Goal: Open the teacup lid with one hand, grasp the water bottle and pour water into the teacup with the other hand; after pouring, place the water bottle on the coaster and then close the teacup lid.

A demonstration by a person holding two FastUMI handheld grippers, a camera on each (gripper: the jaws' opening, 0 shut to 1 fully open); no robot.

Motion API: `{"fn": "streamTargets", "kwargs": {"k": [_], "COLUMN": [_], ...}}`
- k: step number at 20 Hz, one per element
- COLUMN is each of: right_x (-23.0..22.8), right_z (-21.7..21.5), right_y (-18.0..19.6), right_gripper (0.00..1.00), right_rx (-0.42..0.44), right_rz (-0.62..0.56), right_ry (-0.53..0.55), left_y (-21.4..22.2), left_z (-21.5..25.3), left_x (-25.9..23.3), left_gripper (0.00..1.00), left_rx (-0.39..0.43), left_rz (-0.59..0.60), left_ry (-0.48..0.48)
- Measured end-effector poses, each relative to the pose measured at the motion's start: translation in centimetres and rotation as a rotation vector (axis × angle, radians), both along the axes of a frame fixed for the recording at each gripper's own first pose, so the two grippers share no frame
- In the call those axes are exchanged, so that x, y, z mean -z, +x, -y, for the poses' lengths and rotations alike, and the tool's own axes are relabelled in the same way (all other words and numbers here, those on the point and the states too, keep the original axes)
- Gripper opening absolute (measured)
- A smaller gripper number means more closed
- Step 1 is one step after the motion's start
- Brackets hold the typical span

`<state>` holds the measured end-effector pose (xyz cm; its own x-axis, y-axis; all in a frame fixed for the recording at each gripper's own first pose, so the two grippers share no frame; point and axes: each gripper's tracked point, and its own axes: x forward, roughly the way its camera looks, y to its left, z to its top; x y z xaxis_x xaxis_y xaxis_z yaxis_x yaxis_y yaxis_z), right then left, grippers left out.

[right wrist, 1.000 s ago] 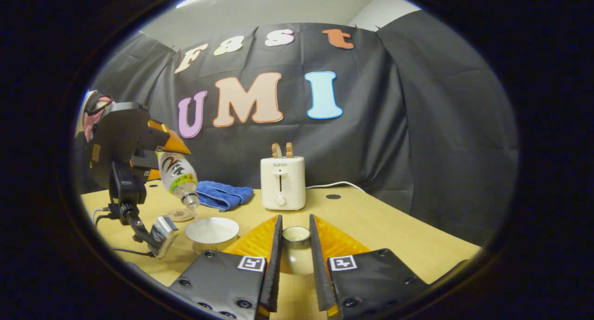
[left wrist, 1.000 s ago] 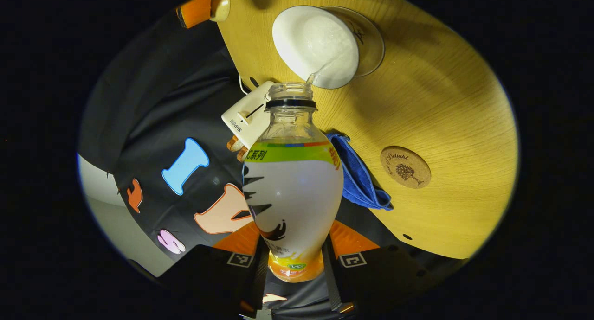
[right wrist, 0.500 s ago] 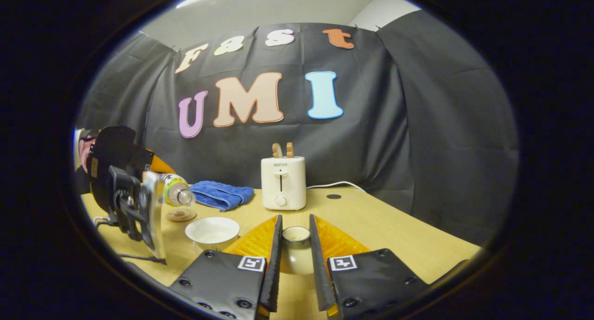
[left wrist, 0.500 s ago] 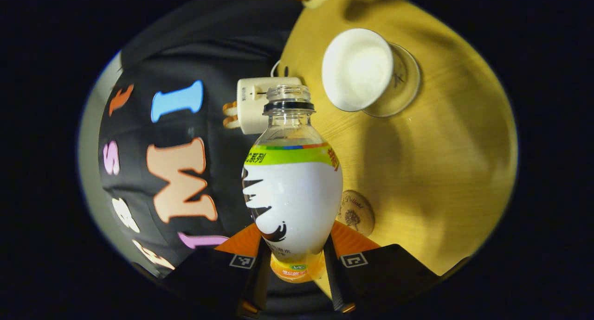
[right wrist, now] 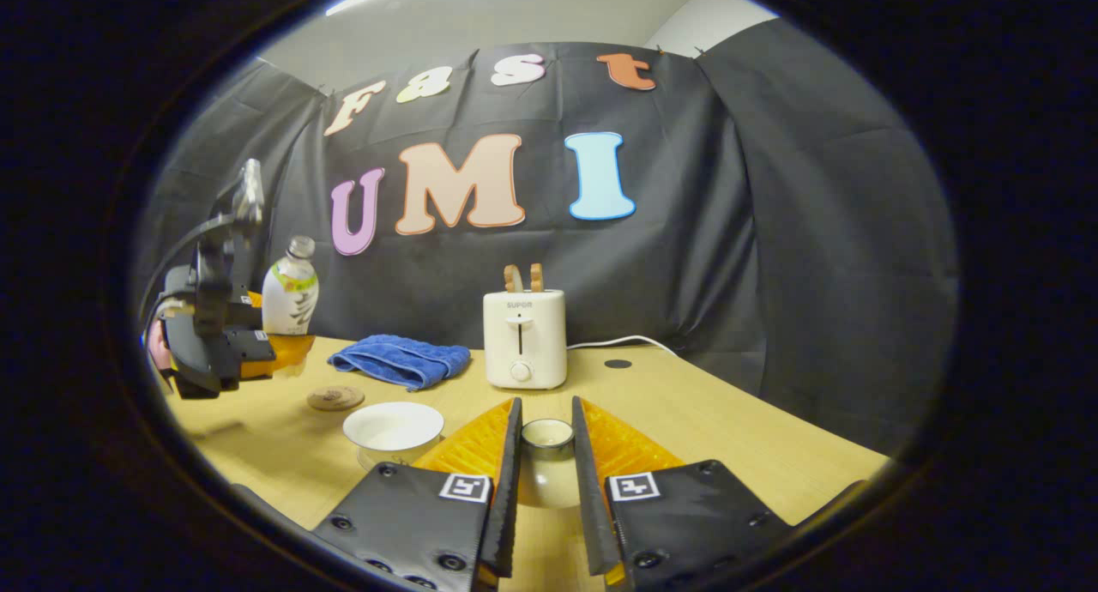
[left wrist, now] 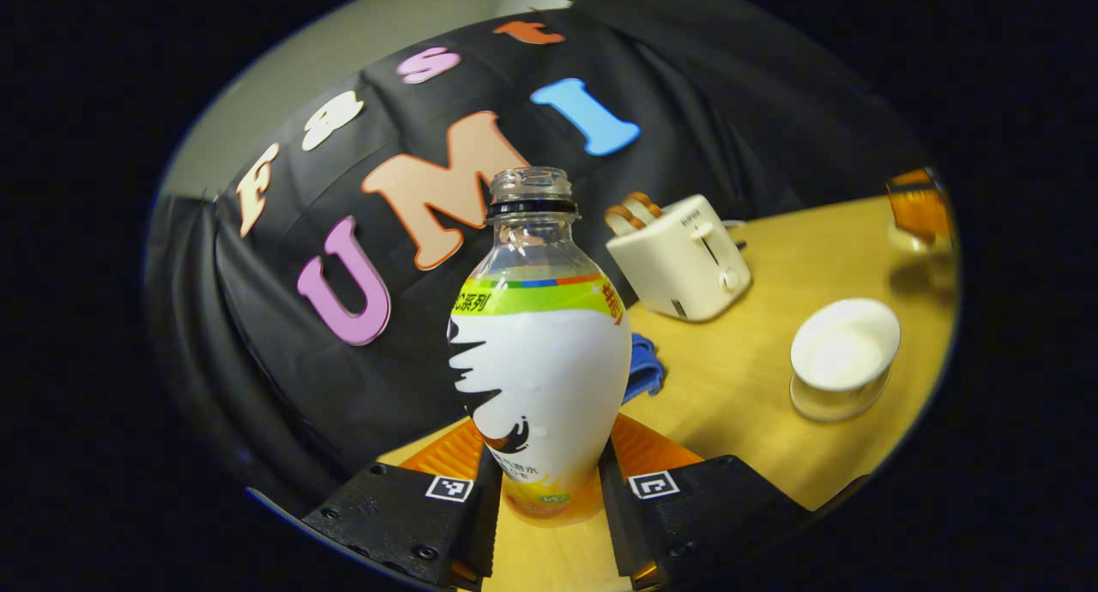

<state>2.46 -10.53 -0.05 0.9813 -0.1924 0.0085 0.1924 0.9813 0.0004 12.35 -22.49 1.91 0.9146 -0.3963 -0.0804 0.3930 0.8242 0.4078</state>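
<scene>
Uncapped water bottle [left wrist: 539, 377] upright between tongs [left wrist: 545, 510]

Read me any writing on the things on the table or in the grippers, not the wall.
"SUPOR": front of the toaster.
Label of the water bottle: print wraps round the curve, not readable whole.
Print on the coaster: too small to read.
Tags on the left gripper and right gripper: square codes, no words.

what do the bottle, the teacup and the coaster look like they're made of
The water bottle looks like clear plastic: see-through neck, glossy printed sleeve around the body. The teacup looks like glazed white ceramic or porcelain, smooth and slightly shiny. The coaster looks like cork: matte, tan, a thin round disc, though it is too small to be sure.
</scene>
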Motion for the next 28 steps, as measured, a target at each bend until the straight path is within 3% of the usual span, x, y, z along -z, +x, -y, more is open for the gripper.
{"fn": "streamTargets", "kwargs": {"k": [3, 7, 22, 28], "right_x": [0.0, 0.0, 0.0, 0.0], "right_z": [0.0, 0.0, 0.1, 0.1], "right_y": [-0.1, 0.0, 0.0, 0.0], "right_gripper": [0.36, 0.36, 0.36, 0.36], "right_rx": [0.000, 0.000, 0.006, 0.007], "right_rz": [0.000, -0.001, 0.000, 0.001], "right_ry": [0.000, 0.000, -0.002, -0.002], "left_y": [0.7, 2.4, 4.8, 4.8], "left_z": [0.0, -0.4, 0.5, 0.5], "left_x": [0.0, 0.3, 4.1, 4.3], "left_gripper": [0.51, 0.50, 0.52, 0.60], "left_rx": [0.008, 0.012, 0.016, 0.003], "left_rz": [-0.074, -0.119, -0.202, -0.207], "left_ry": [-0.228, -0.417, -0.404, -0.395]}}
